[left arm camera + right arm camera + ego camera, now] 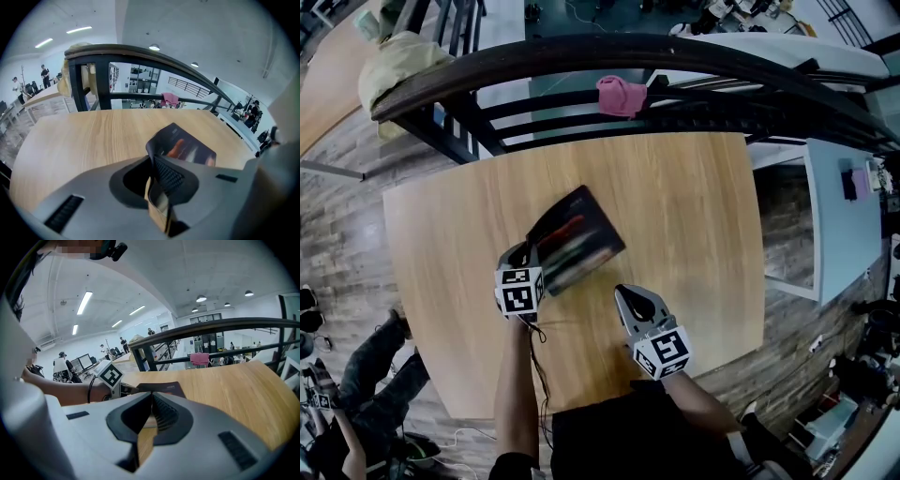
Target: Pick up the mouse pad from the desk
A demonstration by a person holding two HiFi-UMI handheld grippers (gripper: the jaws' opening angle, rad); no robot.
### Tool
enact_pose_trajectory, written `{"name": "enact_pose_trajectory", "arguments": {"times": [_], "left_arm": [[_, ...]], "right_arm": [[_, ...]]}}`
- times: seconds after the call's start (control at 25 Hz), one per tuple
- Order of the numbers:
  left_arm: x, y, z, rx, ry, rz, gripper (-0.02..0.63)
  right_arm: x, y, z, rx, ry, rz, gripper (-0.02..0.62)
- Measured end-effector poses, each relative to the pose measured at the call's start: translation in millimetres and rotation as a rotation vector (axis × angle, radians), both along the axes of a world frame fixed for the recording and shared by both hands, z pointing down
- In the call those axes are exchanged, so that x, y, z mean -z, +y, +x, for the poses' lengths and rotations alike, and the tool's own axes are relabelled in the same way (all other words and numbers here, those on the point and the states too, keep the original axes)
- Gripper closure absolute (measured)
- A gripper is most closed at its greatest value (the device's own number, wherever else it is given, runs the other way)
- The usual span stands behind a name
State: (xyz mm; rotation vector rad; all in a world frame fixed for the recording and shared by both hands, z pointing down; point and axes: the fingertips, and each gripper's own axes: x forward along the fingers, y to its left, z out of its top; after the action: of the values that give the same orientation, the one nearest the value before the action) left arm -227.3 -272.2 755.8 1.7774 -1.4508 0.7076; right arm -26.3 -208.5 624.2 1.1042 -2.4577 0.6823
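1. Where the desk (694, 206) comes nearest the person, the right gripper (623, 292) hangs over the wood with its jaws closed together and nothing between them.
2. A little further in over the desk, and to the left, the left gripper (532, 253) is pinched onto the pad (577, 234). Its jaws are nearly together, with the pad's near corner squeezed between them.
3. The pad reaches away from those jaws toward the middle of the desk. It is a dark sheet with a red-orange print, and its gripped corner is raised and curled upward.
4. In the right gripper view the pad shows just past that gripper's closed jaws and apart from them, above the desk's wood.
5. Whether the pad's far edge touches the desk or hangs clear of it cannot be told. The pad is blurred in the head view, so its print cannot be read.
6. The left gripper's own body hides the pad's near edge in its view, and only the curled corner shows in the gap between the jaws.
7. Past the desk's far edge runs a dark rail (609, 47) with a pink cloth (622, 96) draped on it.
8. The rail hides part of the room beyond the desk.
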Motion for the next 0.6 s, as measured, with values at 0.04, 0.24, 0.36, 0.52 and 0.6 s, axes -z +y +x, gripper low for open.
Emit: {"name": "enact_pose_trajectory", "arguments": {"times": [0.04,0.24,0.36,0.52,0.6], "left_arm": [[3,2,0,0.005,0.001,0.003,0.561],[13,10,3,0.040,0.011,0.026,0.561],[18,18,4,0.058,0.016,0.036,0.561],[27,29,6,0.084,0.029,0.048,0.561],[31,34,7,0.094,0.030,0.055,0.562]], "right_arm": [[2,0,0,0.002,0.000,0.004,0.565],[10,4,2,0.003,-0.007,0.010,0.565],[13,6,3,0.005,-0.009,0.021,0.565],[18,12,5,0.005,-0.012,0.027,0.565],[22,14,6,0.008,-0.013,0.036,0.565]]}}
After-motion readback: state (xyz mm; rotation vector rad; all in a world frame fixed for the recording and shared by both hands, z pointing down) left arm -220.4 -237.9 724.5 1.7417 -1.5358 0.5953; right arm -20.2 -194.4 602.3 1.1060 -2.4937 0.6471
